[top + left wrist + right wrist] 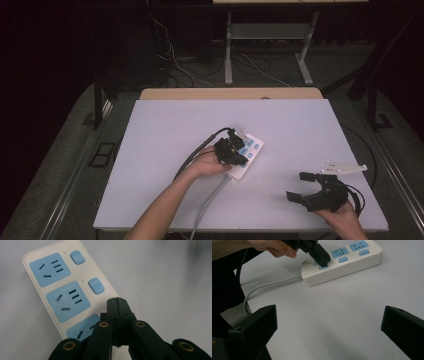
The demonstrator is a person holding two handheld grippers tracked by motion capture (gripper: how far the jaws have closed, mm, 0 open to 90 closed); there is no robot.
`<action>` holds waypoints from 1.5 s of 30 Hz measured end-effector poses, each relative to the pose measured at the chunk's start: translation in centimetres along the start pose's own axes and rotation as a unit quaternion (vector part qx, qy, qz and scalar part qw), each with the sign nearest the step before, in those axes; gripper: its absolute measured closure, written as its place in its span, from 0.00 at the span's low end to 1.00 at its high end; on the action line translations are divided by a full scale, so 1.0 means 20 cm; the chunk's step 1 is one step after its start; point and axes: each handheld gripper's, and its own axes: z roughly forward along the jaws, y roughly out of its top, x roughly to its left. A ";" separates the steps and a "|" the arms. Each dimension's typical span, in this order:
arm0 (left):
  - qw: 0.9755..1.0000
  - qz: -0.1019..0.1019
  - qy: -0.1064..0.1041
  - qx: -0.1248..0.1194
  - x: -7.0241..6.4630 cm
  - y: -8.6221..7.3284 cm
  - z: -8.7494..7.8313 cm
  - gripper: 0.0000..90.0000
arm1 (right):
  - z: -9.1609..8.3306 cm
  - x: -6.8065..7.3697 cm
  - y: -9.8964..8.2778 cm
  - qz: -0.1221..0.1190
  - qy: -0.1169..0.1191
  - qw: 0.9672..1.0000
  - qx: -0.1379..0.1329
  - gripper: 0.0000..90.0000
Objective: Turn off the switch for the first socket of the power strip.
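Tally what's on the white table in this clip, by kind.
Power strips: 1 (white power strip, blue sockets, grey cord)
Handheld grippers: 2 (left gripper shut, tip on a blue switch; right gripper open, holding nothing)
Total: 3

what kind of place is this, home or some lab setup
Probably a lab or recording setup, not a home: a bare white table, dark curtained surrounds, loose cables on the floor, and handheld grippers working a power strip.

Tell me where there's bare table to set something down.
Free: the far half beyond the power strip, and the left side. Also the stretch between the strip and the right gripper. Crowded: around the left gripper and the strip's cable.
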 end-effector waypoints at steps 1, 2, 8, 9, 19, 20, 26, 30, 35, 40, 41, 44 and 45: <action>1.000 -0.001 -0.002 0.000 0.00 0.00 0.00 1.00 | 0.00 0.00 0.00 0.001 0.000 1.000 0.000 0.00; 1.000 -0.002 -0.004 0.001 0.01 0.00 0.00 1.00 | 0.00 0.00 0.00 0.001 -0.001 1.000 -0.001 0.00; 1.000 -0.006 -0.009 -0.013 0.02 -0.01 -0.05 1.00 | -0.01 -0.01 0.00 0.004 -0.001 1.000 -0.001 0.00; 1.000 -0.007 -0.011 -0.016 0.02 -0.02 -0.06 1.00 | -0.01 -0.01 0.00 0.004 -0.002 1.000 -0.001 0.00; 0.999 -0.003 0.001 -0.043 0.00 -0.02 -0.14 0.99 | -0.01 -0.02 -0.01 0.005 -0.005 1.000 -0.001 0.00; 0.999 -0.003 0.002 -0.043 0.00 -0.02 -0.15 0.99 | -0.01 -0.03 -0.01 0.006 -0.005 1.000 0.000 0.00; 0.999 -0.008 0.012 -0.052 0.00 -0.03 -0.21 0.99 | -0.01 -0.03 -0.01 0.006 -0.006 1.000 0.001 0.00; 0.998 -0.010 0.018 -0.057 0.01 -0.04 -0.25 0.99 | -0.01 -0.03 -0.01 0.007 -0.006 1.000 0.002 0.00; 0.997 -0.017 0.023 -0.070 0.01 -0.06 -0.31 0.99 | -0.01 -0.03 -0.01 0.007 -0.007 1.000 0.001 0.00; 0.996 -0.018 0.028 -0.079 0.00 -0.08 -0.38 0.97 | -0.01 -0.03 -0.01 0.006 -0.006 1.000 0.002 0.00; 0.996 -0.019 0.029 -0.080 0.00 -0.09 -0.39 0.97 | 0.00 -0.03 -0.01 0.006 -0.006 1.000 0.001 0.00; 0.995 -0.023 0.032 -0.088 0.00 -0.11 -0.43 0.95 | 0.00 -0.03 -0.01 0.006 -0.006 1.000 0.002 0.00; 0.995 -0.025 0.033 -0.092 0.00 -0.11 -0.44 0.94 | 0.00 -0.03 -0.01 0.006 -0.006 1.000 0.002 0.00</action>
